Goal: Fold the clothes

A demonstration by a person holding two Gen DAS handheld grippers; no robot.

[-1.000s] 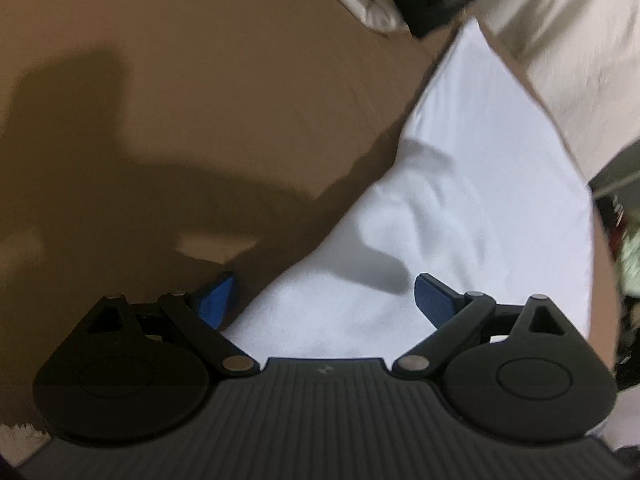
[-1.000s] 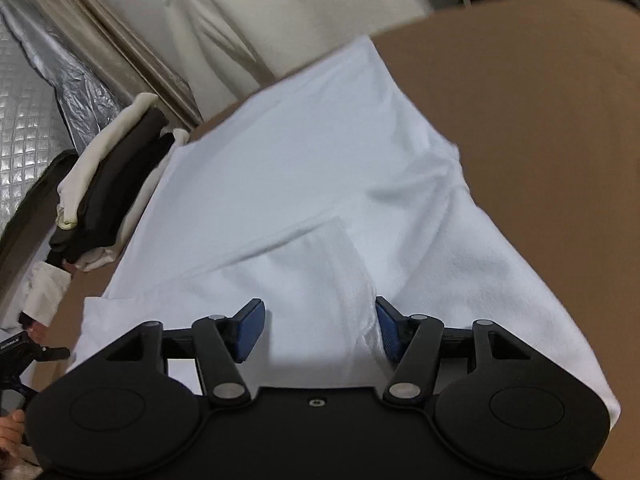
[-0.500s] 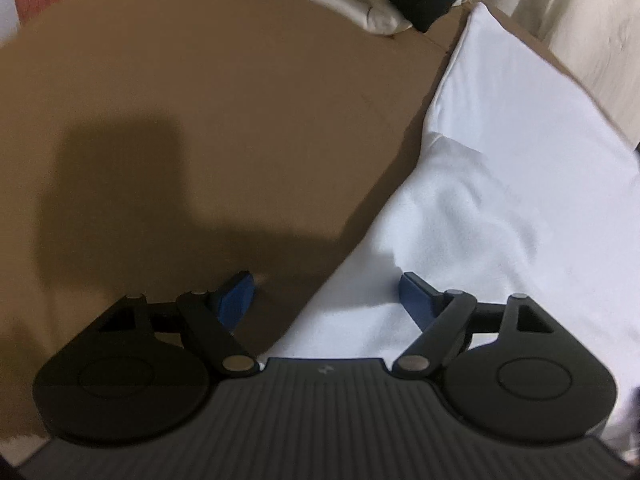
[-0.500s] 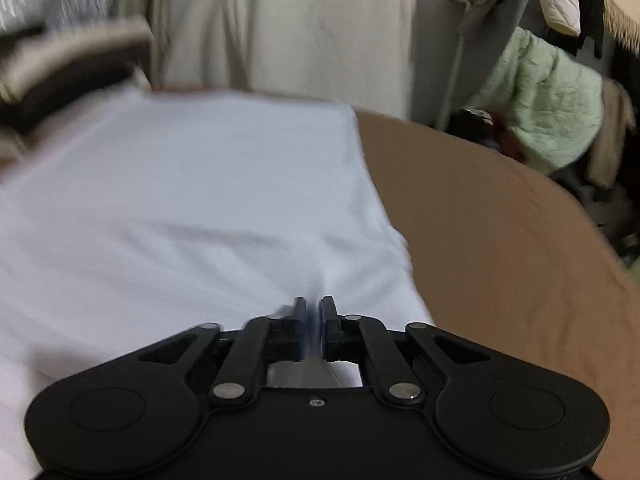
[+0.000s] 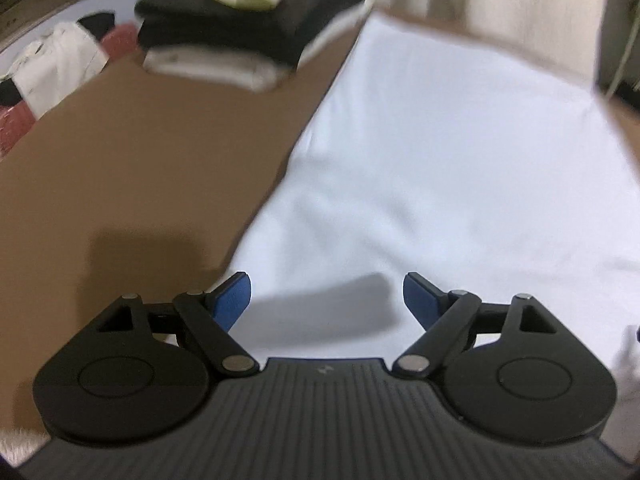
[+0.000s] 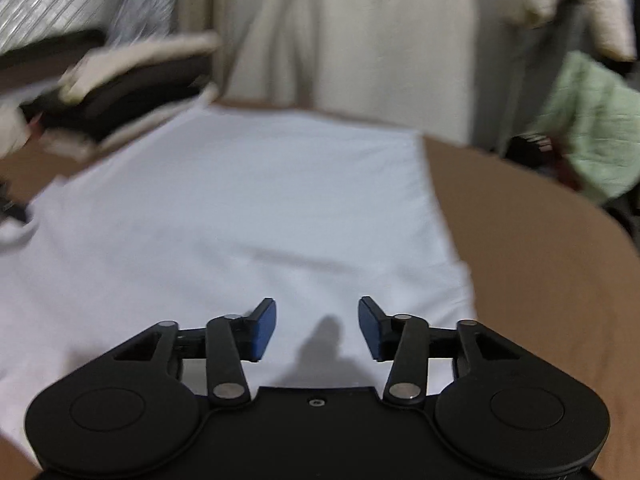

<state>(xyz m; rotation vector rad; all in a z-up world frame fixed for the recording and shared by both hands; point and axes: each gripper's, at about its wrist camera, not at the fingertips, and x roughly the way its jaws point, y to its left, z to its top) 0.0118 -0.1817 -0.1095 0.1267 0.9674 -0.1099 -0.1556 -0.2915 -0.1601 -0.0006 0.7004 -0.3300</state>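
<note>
A white garment (image 5: 460, 168) lies flat on the brown table (image 5: 120, 168), its left edge running diagonally in the left wrist view. My left gripper (image 5: 327, 300) hovers over the garment's near left part, its jaws opening wide with nothing between the blue pads. In the right wrist view the same white garment (image 6: 240, 216) spreads across the middle, its right edge near the brown table (image 6: 540, 260). My right gripper (image 6: 317, 326) hangs above the garment's near part, jaws opening, and no cloth sits between the pads.
A stack of folded dark and cream clothes (image 5: 256, 40) sits at the table's far left, also seen as the stack (image 6: 112, 84) in the right wrist view. A cream curtain (image 6: 352, 40) hangs behind the table. A pale green quilted item (image 6: 592, 124) lies at the right.
The right gripper shut on a pinch of the white cloth half a second ago and has since opened, letting it go. The left gripper swung from the table edge toward the garment.
</note>
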